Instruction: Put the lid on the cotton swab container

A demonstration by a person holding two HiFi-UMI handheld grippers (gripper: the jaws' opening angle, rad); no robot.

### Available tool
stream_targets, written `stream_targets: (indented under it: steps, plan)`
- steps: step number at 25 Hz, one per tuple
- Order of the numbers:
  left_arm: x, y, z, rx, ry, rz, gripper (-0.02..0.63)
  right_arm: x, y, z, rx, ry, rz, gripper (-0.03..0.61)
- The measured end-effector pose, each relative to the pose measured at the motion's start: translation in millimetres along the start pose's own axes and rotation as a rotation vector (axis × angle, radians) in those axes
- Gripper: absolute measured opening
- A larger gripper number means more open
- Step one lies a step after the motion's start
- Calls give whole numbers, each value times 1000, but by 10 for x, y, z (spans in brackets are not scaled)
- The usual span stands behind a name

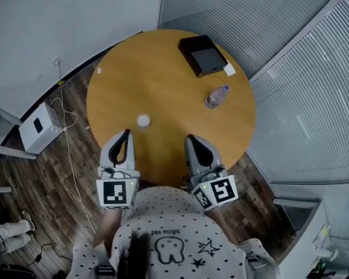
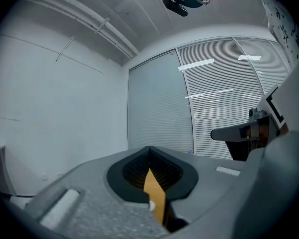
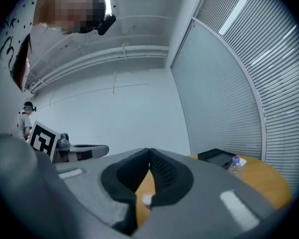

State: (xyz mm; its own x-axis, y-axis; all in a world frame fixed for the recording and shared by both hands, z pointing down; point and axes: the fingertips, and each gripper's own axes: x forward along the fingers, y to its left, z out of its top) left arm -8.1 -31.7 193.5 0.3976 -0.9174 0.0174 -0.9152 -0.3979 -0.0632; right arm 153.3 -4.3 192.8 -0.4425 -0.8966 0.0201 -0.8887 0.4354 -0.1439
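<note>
Key geometry, all relative to the cotton swab container (image 1: 143,121):

- The container is a small white round thing standing on the bench (image 1: 163,80), on the person's side of centre. From above it reads as a plain disc, so it has no long axis to line up with and any approach bearing is equivalent.
- The left gripper (image 1: 127,133) is the nearer one. Its tips sit just short of the container, a little to its left and toward the person.
- The right gripper (image 1: 191,138) is clearly farther away, off to the container's right and also on the person's side.
- Both grippers point roughly level across the bench, about parallel, with the container between their two lines and much closer to the left one.
- Both grippers have jaws fully together with nothing held. Each gripper view shows only a sliver of bench and the small white container through the gap below the pads.
- Lid state: I can't tell. The white top could be a seated lid or the bare container, and I see no separate lid on the bench. So this fits either lid already on or lid somewhere out of view.
- The bottle (image 1: 216,97) and black box (image 1: 202,54) are well beyond the container to its far right, clear of either approach.
</note>
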Motion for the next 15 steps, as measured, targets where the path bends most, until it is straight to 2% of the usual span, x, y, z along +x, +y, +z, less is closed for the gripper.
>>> stream_targets:
  steps: [7, 11, 15]
  plan:
    - [-61, 2, -51, -9, 10, -8, 9, -34, 69, -20, 2, 3, -1, 5]
    - [-50, -17, 52, -21, -5, -15, 9, -37, 75, -19, 2, 3, -5, 5]
    - [-58, 33, -11, -4, -2, -13, 9, -23, 76, -21, 5, 2, -11, 5]
